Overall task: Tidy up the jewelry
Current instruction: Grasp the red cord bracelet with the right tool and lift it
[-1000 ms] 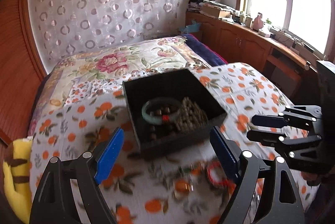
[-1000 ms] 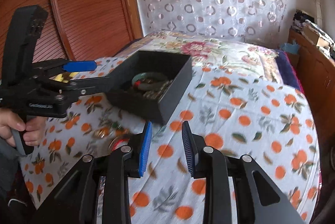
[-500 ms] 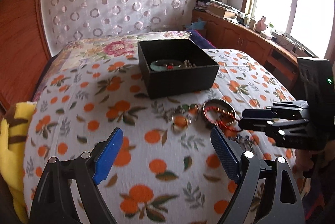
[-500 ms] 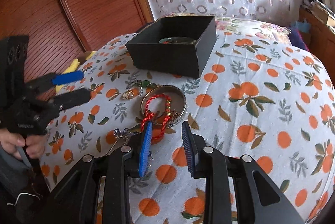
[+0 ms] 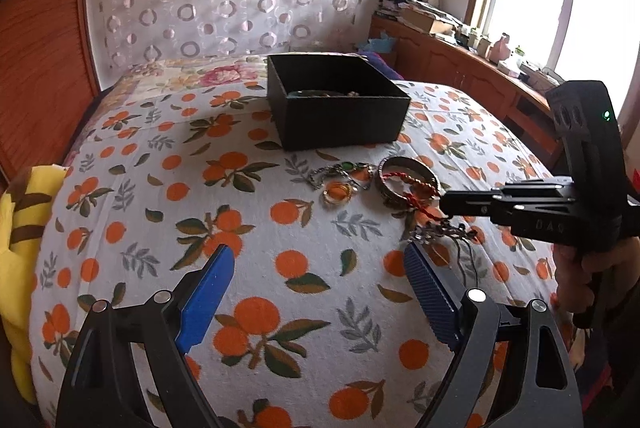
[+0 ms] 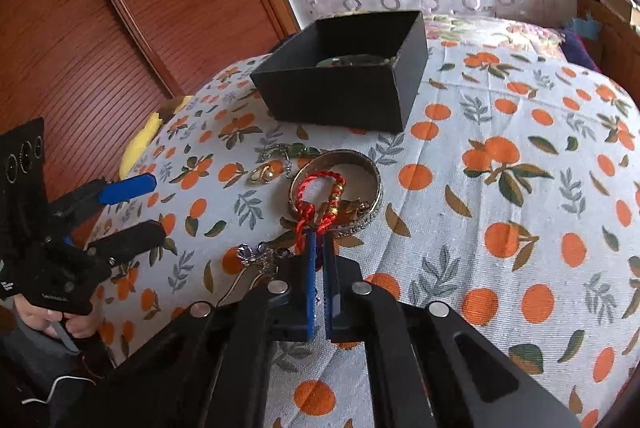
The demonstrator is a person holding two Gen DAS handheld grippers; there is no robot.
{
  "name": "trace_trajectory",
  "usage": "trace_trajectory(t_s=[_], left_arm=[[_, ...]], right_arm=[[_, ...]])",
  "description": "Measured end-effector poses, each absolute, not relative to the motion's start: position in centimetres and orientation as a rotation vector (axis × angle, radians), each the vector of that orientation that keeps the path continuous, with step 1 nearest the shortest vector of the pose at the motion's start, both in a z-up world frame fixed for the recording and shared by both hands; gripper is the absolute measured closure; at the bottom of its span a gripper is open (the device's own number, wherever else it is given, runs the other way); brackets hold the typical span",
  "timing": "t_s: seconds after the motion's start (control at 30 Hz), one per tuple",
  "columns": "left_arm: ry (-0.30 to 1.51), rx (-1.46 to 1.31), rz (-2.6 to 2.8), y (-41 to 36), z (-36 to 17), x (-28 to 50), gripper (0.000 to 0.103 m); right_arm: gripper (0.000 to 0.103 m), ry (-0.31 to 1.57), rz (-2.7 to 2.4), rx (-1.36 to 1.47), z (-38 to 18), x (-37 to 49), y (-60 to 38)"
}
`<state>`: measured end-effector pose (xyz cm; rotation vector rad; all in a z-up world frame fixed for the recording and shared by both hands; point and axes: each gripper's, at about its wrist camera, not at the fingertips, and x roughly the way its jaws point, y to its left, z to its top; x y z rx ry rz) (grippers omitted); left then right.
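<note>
Since a moment ago: the right hand-held gripper (image 6: 319, 240) has been narrowing and dropping onto the red cord bracelet (image 6: 320, 204).
Right grip: jaws nearly together, pinching the cord's near knotted end.
Left hand-held gripper (image 5: 316, 288): hanging wide apart, holding nothing.
Cord's place: lying across the metal bangle (image 6: 360, 164) on the bed (image 6: 520, 268), near the black box (image 6: 340, 92).
Handling: probably light, limp, snag-prone; taking the knot seems best.

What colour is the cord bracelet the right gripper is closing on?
Red, with gold beads; the cord bracelet shows best in the right wrist view.
</note>
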<state>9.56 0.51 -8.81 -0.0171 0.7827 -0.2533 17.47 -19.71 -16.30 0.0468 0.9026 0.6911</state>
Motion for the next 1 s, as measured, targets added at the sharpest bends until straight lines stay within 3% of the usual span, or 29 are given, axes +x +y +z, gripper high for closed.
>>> trace_trajectory(t_s=[0.37, 1.0], left_arm=[[0.804, 0.003, -0.316, -2.8, -9.1, 9.9, 0.018], [0.869, 0.107, -0.383, -8.6, -10.6, 11.7, 0.018]], right_arm=[[0.099, 0.765, 0.584, 0.013, -13.9, 14.4, -24.0], [0.099, 0.779, 0.467, -0.055, -16.8, 11.9, -26.4]])
